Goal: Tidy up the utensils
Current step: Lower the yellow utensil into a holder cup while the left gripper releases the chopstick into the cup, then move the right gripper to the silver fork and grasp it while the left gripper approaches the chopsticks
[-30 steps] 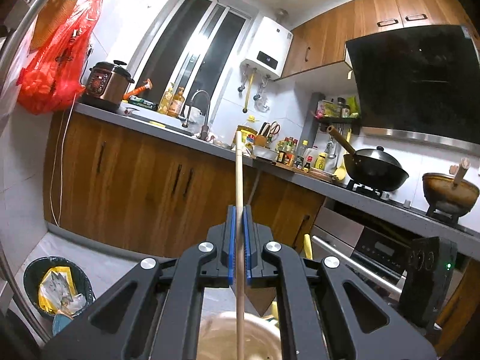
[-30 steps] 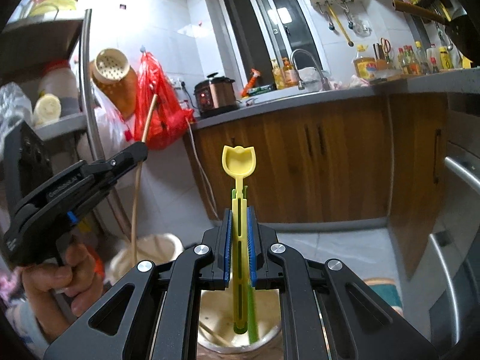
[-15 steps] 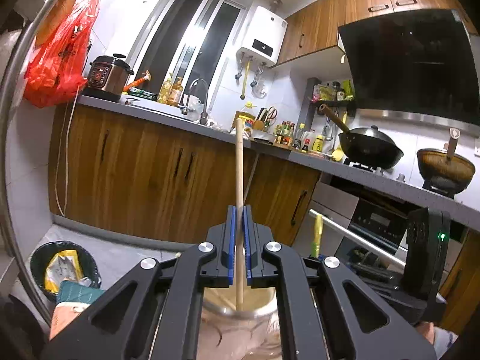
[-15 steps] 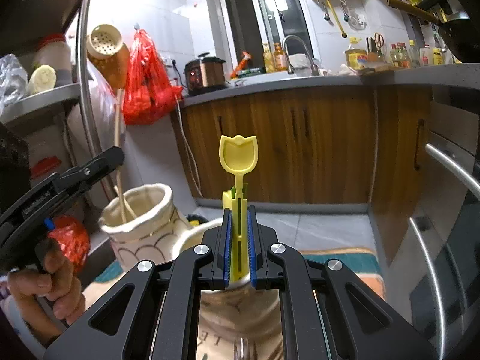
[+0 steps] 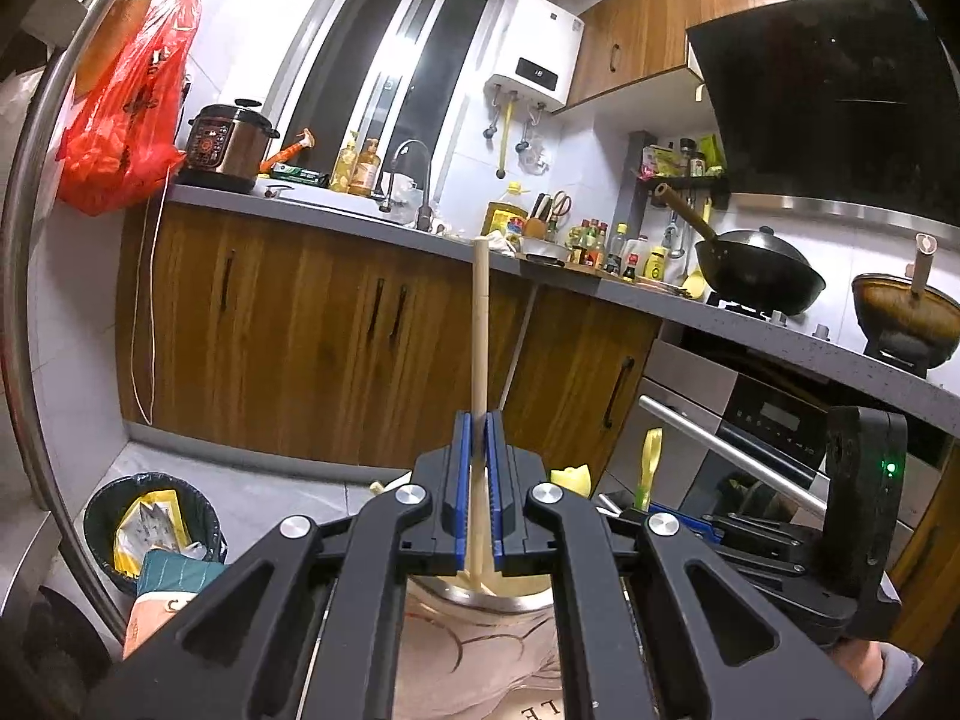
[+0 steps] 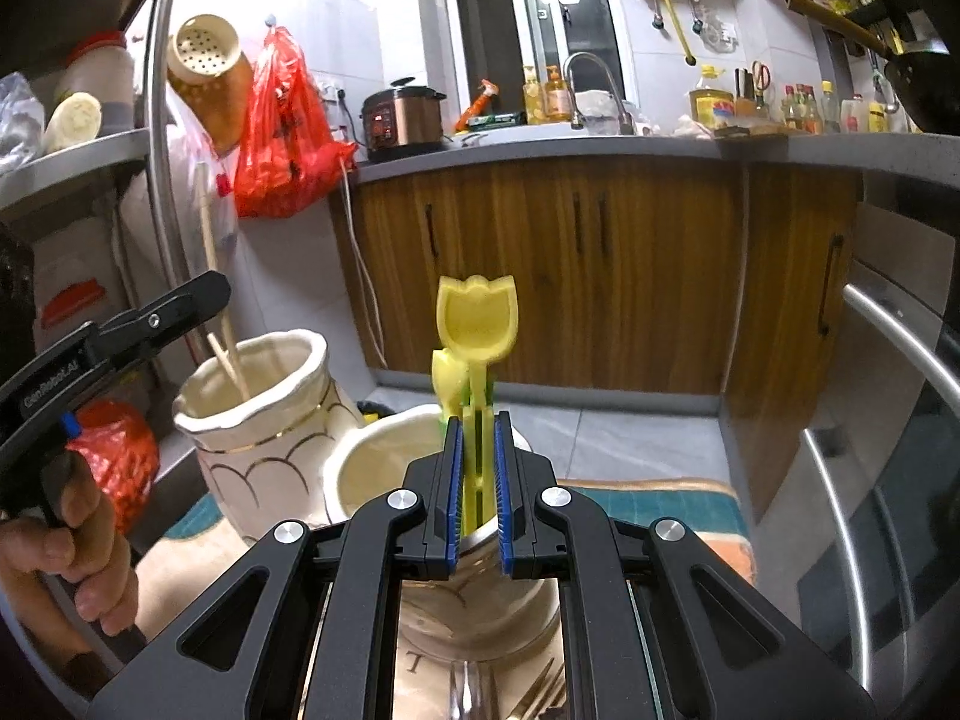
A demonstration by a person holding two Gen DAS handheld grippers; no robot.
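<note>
My left gripper (image 5: pixel 475 420) has parted slightly around a wooden chopstick (image 5: pixel 480 360) whose lower end rests in a cream ceramic vase (image 5: pixel 480 648) below; the vase also shows in the right wrist view (image 6: pixel 258 414). My right gripper (image 6: pixel 477 438) has its pads parted slightly around yellow-green tulip-shaped tongs (image 6: pixel 477 330) that stand in a second cream jar (image 6: pixel 384 462). From the right wrist view the left gripper (image 6: pixel 198 300) is at the left, held by a hand.
Metal forks (image 6: pixel 528 696) lie on a mat below the jar. A kitchen counter (image 5: pixel 360 210) with wooden cabinets runs behind. A bin (image 5: pixel 150 528) stands on the floor at the left. An oven handle (image 6: pixel 888 330) is at the right.
Both grippers have lowered their utensils into the jars. The jaws of both have loosened from a tight grip to a small gap on either side of the utensils.
</note>
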